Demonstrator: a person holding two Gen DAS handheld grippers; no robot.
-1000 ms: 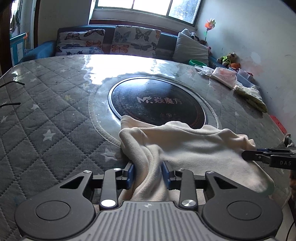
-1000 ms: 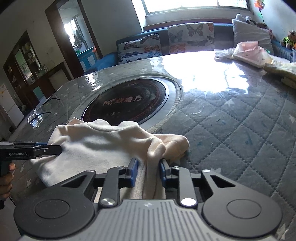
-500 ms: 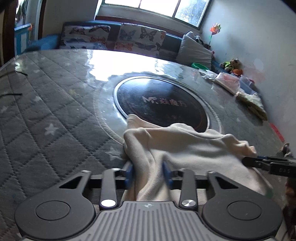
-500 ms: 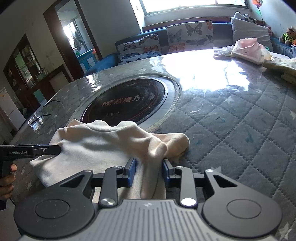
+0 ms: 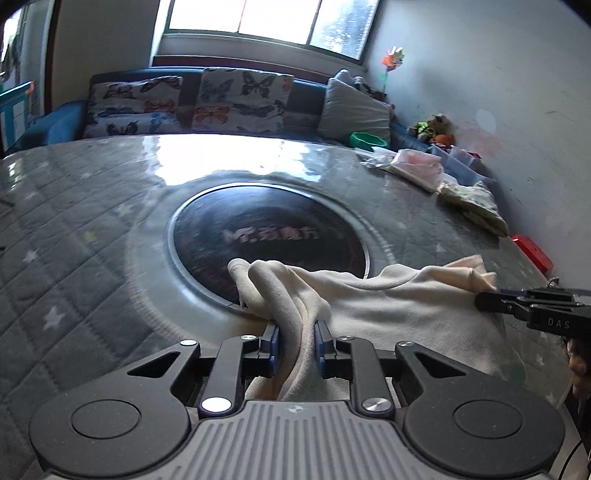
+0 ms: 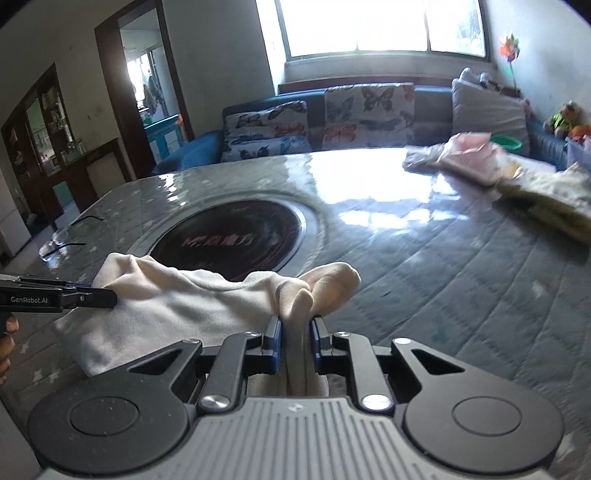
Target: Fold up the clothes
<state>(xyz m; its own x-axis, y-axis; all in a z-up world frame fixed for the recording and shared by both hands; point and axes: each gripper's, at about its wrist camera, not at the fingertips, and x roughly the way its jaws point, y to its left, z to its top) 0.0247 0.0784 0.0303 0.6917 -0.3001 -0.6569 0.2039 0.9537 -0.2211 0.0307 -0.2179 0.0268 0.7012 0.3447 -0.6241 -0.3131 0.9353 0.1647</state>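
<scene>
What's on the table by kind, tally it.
Cream garment: 1
Folded clothes: 2, a pink pile and a floral pile
Grippers shut on the garment: 2, left gripper and right gripper
Total: 5

Light source: I see daylight pouring in from the window behind the sofa; its panes are blown out to white in the right wrist view.
Glare: a bright patch reflects off the glossy bench, washing out its quilted pattern there.
Exposure: walls and doorway side read dim by contrast.
Shadows: soft, dark under each tool body at the bottom of my feeds.
Blur: motion smear on the round dark inset, its lettering unreadable in both views.
Sharpness: the near tool housings stay crisp.
Distortion: strong fisheye bending, black vignette at the corners.
</scene>
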